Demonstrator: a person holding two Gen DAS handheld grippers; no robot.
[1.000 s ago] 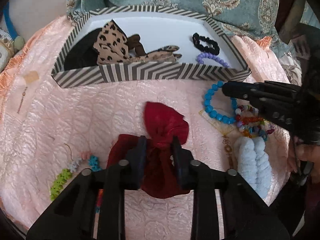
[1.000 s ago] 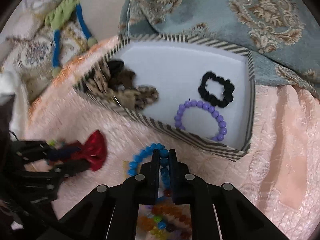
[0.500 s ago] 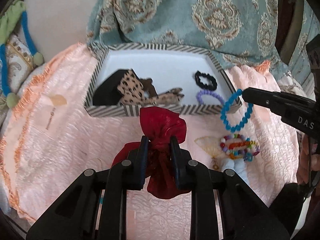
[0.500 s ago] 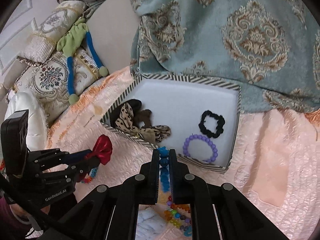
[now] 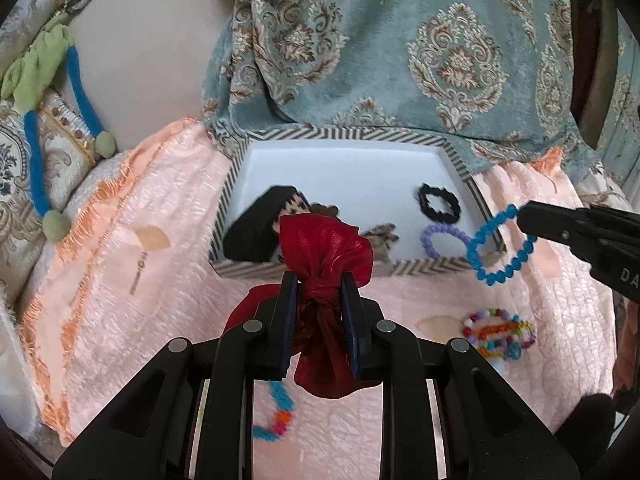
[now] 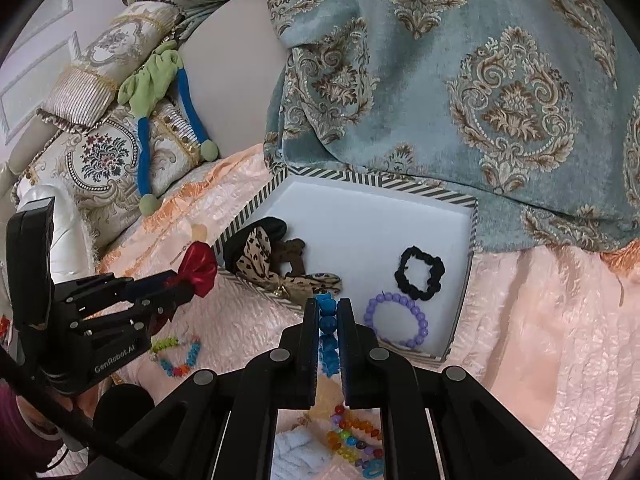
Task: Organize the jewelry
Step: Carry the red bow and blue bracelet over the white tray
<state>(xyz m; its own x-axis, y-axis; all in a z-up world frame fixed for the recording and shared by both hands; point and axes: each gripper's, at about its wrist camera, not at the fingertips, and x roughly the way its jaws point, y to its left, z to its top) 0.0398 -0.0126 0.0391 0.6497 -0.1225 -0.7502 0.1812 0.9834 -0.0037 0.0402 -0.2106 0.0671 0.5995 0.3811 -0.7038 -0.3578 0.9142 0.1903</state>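
My left gripper [image 5: 319, 282] is shut on a red satin hair bow [image 5: 324, 252] and holds it in the air in front of the striped box [image 5: 352, 138]; it also shows in the right wrist view [image 6: 198, 268]. My right gripper [image 6: 328, 308] is shut on a blue bead bracelet [image 6: 328, 326], which hangs by the box's front right corner in the left wrist view [image 5: 500, 246]. The box holds a purple bead bracelet [image 6: 396, 320], a black scrunchie [image 6: 420, 274] and a leopard-print bow [image 6: 256, 254].
On the pink bedspread [image 5: 140, 300] lie a multicoloured bead bracelet [image 5: 498, 334], a colourful bead strand [image 6: 178, 354] and a pale blue fluffy scrunchie [image 6: 296, 454]. A teal patterned blanket [image 6: 480, 80] rises behind the box. Cushions [image 6: 104, 152] are at the left.
Both grippers have lifted their items off the bedspread and moved up and back; the red bow and the blue bracelet now hang in the air near the box's front.
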